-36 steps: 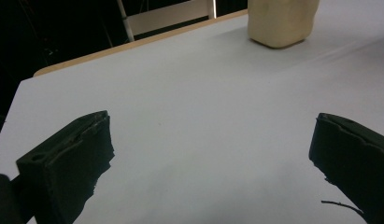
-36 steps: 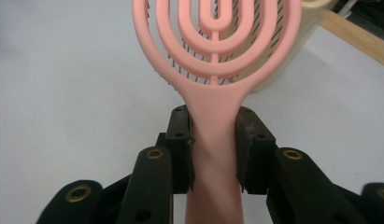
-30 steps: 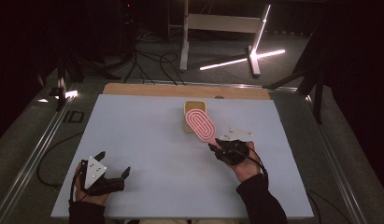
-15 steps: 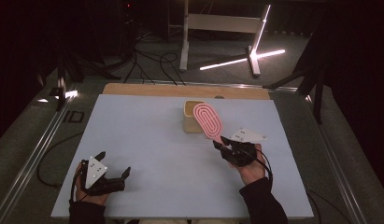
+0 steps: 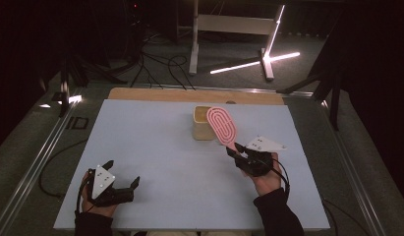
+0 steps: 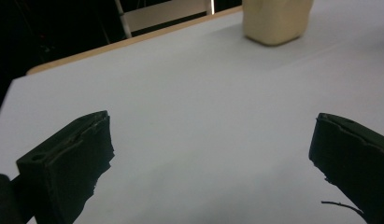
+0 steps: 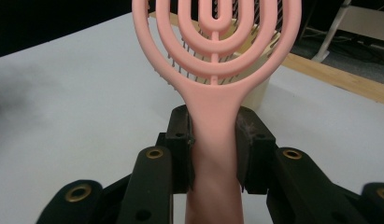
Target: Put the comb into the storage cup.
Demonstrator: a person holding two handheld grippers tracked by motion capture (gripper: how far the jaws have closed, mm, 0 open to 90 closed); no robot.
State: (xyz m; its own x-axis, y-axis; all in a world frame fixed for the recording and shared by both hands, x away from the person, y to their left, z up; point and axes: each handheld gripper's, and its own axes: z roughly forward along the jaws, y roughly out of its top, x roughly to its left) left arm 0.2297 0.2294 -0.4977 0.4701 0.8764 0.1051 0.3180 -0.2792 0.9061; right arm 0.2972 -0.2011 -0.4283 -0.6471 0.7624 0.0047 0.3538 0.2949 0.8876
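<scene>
Black and wide apart, the two jaws of the left gripper (image 5: 122, 184) are sitting low over the pale blue-grey table top (image 5: 155, 147) at the near left corner, with a person's left hand (image 5: 94, 204) wrapped around the body from behind. In the left gripper view the jaws are standing far from each other at either edge, with bare table surface between them and nothing touching their pads; the cream plastic container (image 6: 277, 19) is showing well off at the top of that view.

Moving toward the middle of the table, the cream container (image 5: 203, 123) is standing upright near the far edge, in front of the bare wooden strip (image 5: 155, 93) that runs along the back.

Just to the right of it, the pink hairbrush (image 5: 221, 125) is being held in the air, its oval, slotted head tilting up and back so that in the high view it is overlapping the container's right rim; whether the two are touching cannot be told. The right gripper (image 5: 235, 151) is clamping the brush's handle, the person's right hand (image 5: 266, 179) holding the gripper from below. In the right gripper view the jaws are pressing both flanks of the pink handle (image 7: 213, 140), just under the head, whose thin bristles are pointing away from the camera.
</scene>
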